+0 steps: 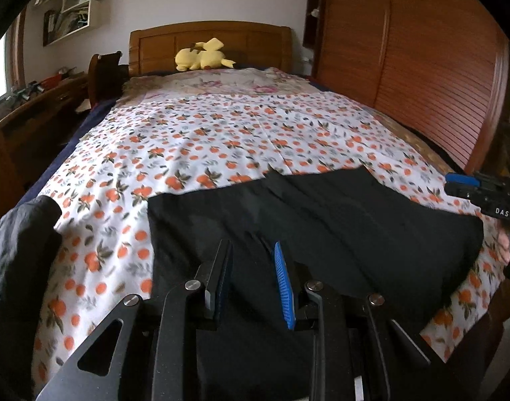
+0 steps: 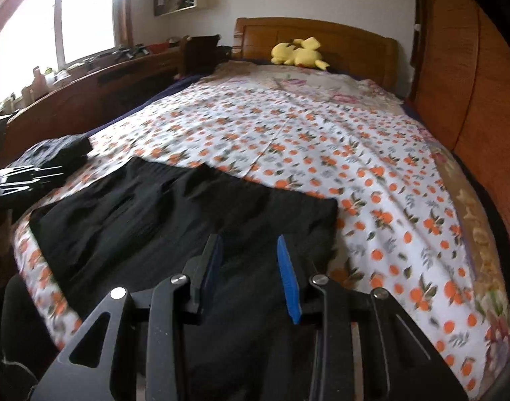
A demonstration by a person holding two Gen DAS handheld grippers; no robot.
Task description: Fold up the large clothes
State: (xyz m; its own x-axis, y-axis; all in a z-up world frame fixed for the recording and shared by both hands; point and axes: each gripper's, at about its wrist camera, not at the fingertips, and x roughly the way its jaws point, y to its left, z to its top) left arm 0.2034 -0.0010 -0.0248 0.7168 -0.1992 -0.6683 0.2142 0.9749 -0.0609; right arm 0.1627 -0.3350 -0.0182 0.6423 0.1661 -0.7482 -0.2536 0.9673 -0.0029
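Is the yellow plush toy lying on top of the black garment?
No. The yellow plush toy lies at the far end by the headboard, well apart from the black garment spread at the near end of the bed.

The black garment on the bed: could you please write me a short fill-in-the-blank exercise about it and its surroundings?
1. The flat black fabric garment lies on a sheet printed with ____ fruit.
2. The plush toy by the wooden headboard is ____ in colour.
3. Between the pads of the left tool there is ____.

Missing words: orange; yellow; nothing
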